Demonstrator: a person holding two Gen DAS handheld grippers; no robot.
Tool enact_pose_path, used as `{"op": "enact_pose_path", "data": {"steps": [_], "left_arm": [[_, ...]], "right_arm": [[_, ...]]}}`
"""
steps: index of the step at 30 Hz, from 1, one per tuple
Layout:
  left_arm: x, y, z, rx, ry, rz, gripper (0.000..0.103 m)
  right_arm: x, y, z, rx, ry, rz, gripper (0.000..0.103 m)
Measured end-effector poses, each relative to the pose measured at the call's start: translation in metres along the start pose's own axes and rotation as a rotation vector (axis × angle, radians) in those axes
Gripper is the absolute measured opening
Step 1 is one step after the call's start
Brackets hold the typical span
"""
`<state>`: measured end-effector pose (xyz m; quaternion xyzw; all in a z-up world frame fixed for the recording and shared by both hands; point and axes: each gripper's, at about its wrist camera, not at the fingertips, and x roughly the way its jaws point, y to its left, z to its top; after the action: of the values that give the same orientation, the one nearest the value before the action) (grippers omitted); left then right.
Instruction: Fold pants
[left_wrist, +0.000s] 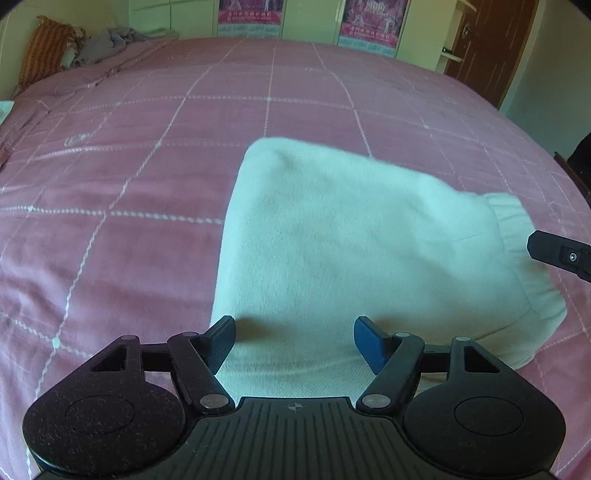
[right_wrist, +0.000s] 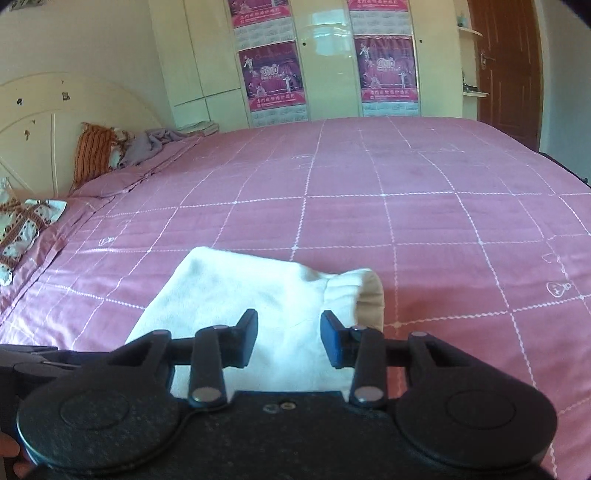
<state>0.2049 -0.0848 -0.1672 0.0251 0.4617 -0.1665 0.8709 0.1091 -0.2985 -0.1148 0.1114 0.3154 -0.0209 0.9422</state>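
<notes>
Lying folded on the pink bedspread (left_wrist: 129, 155), the white pants (left_wrist: 332, 240) fill the lower centre; left gripper (left_wrist: 294, 341) and right gripper (right_wrist: 289, 339) both hover released above them

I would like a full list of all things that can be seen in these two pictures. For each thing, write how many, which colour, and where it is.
pants: one, white, folded, on the near part of the bed, ribbed cuff on the right side
bed cover: one, pink with white grid lines, over the whole bed
striped pillow: one, orange, far left end of the bed
grey cloth: one, crumpled, beside the striped pillow
patterned cloth: one, white and brown, left edge of the bed
headboard: one, cream, far left
posters: several, pink, on the cream wardrobe doors
door: one, brown, far right
left gripper: one, black, open above the pants
right gripper: one, black, open above the pants
</notes>
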Motion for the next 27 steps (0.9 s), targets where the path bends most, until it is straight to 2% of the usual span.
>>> {"op": "enact_pose_path", "data": {"steps": [5, 7, 9, 15, 18, 22, 27], "left_arm": [[0.001, -0.005, -0.015, 0.029, -0.034, 0.015, 0.071], [0.003, -0.007, -0.015, 0.035, -0.034, 0.023, 0.071], [0.004, -0.006, -0.013, 0.029, -0.031, 0.022, 0.071], [-0.002, -0.004, -0.008, 0.032, -0.034, 0.022, 0.072], [-0.007, -0.006, 0.002, 0.041, -0.063, 0.032, 0.072], [-0.005, -0.012, 0.029, 0.071, -0.089, 0.020, 0.072], [0.027, -0.016, 0.065, 0.067, -0.071, 0.028, 0.072]], "right_arm": [[0.026, -0.010, -0.039, -0.006, 0.138, -0.049, 0.037], [0.025, -0.017, -0.056, -0.013, 0.119, -0.047, 0.036], [0.024, -0.017, -0.058, -0.016, 0.108, -0.048, 0.036], [0.021, -0.012, -0.050, -0.016, 0.119, -0.042, 0.039], [0.012, -0.010, -0.035, 0.016, 0.077, -0.006, 0.041], [0.019, -0.003, -0.006, -0.026, 0.034, -0.005, 0.044], [0.050, -0.003, 0.020, -0.056, 0.027, -0.036, 0.046]]}}
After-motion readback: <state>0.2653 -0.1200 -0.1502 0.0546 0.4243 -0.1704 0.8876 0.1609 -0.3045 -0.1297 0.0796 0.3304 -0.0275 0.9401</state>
